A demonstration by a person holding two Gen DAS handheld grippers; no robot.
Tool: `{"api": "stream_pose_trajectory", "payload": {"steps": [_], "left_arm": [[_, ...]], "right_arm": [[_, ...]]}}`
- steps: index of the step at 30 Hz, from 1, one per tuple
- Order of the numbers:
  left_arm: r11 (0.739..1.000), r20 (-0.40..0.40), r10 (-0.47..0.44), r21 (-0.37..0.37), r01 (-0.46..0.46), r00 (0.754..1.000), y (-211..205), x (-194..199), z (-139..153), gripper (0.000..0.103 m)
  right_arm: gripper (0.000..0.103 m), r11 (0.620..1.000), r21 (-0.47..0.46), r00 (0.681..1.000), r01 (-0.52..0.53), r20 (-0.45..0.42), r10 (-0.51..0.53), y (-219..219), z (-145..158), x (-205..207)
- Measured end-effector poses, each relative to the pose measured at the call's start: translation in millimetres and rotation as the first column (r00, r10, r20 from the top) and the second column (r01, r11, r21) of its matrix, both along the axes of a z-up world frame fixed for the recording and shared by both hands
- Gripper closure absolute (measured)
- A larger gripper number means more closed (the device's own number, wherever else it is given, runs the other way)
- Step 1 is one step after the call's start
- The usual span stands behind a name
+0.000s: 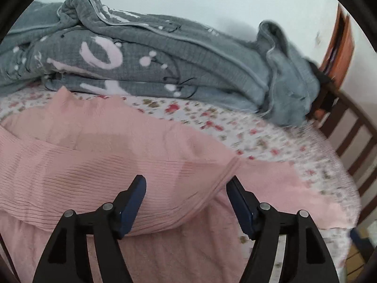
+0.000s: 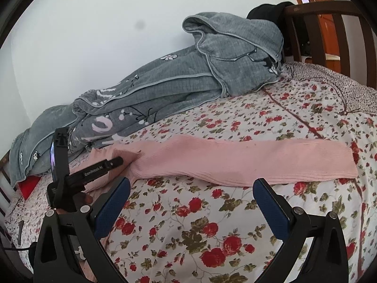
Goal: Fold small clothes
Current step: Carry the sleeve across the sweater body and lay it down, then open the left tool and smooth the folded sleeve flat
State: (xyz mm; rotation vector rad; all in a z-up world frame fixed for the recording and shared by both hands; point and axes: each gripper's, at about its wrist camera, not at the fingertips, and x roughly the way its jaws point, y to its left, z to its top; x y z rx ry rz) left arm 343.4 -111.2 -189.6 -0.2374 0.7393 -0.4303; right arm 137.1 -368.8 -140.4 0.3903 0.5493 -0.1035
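- One ribbed pink knit garment (image 2: 247,162) is lying in a long, flat, folded strip across the red-rose floral bedsheet (image 2: 188,224).
- One quilted grey blanket (image 2: 188,87) is sitting bunched along the white wall behind it.
- Two grippers are showing: the left gripper (image 1: 186,186) is hovering with jaws apart over a raised pink fold, gripping nothing; the right gripper (image 2: 191,188) is gaping wide above the sheet, just beside the garment's near edge.

One pink garment (image 2: 247,162) lies on one floral bedsheet (image 2: 212,224), one grey quilt (image 2: 188,87) bunched behind; two grippers, left (image 1: 186,188) and right (image 2: 192,188)
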Motion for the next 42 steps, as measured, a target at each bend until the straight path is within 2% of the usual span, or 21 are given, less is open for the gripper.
{"api": "stream_pose_trajectory", "payload": {"steps": [2, 4, 10, 13, 16, 19, 21, 27, 29, 38, 40, 42], "left_arm": [[0.997, 0.01, -0.032, -0.075, 0.033, 0.999, 6, -3, 2, 0.028], [0.993, 0.022, -0.038, -0.108, 0.04, 0.999, 8, -4, 3, 0.025], [1.0, -0.107, 0.011, -0.021, -0.013, 0.994, -1, 11, -13, 0.025], [1.0, -0.1, 0.018, 0.006, -0.017, 0.995, -4, 8, -14, 0.025], [0.997, -0.101, 0.027, 0.068, -0.02, 0.995, -11, 8, -16, 0.025], [0.993, -0.101, 0.019, 0.118, -0.007, 0.995, -17, 7, -17, 0.02], [0.993, -0.102, 0.013, 0.12, -0.001, 0.995, -18, 8, -16, 0.018], [0.999, -0.116, -0.005, 0.035, 0.01, 0.993, -8, 9, -16, 0.015], [1.0, -0.118, -0.007, 0.027, 0.01, 0.993, -7, 9, -17, 0.015], [1.0, -0.118, -0.005, 0.016, 0.007, 0.993, -6, 8, -16, 0.014], [1.0, -0.113, 0.006, 0.017, -0.004, 0.994, -5, 7, -14, 0.014], [0.998, -0.098, 0.056, 0.049, -0.051, 0.994, -2, 3, -10, 0.014]], "right_arm": [[0.001, 1.0, 0.015, 1.0, -0.004, -0.005, 0.004, -1, -2, 2], [0.001, 0.999, 0.031, 1.0, -0.008, -0.01, 0.008, -1, -3, 4], [0.001, 0.999, 0.04, 1.0, -0.008, -0.018, 0.008, 1, -5, 5], [0.001, 0.999, 0.042, 1.0, -0.01, -0.023, 0.011, 1, -6, 5], [0.001, 0.999, 0.044, 0.999, -0.012, -0.033, 0.014, 2, -7, 7], [0.001, 0.999, 0.041, 0.999, -0.014, -0.041, 0.016, 3, -9, 9], [0.001, 0.999, 0.035, 0.999, -0.016, -0.042, 0.018, 5, -9, 9], [0.001, 1.0, 0.0, 0.999, -0.012, -0.05, 0.012, 11, -9, 11], [0.001, 1.0, 0.002, 0.998, -0.013, -0.057, 0.013, 11, -10, 12], [0.001, 1.0, 0.007, 0.998, -0.017, -0.067, 0.017, 11, -12, 15], [0.001, 1.0, 0.009, 0.998, -0.02, -0.065, 0.021, 12, -11, 16], [0.001, 1.0, 0.006, 0.998, -0.028, -0.054, 0.028, 15, -8, 18]]}}
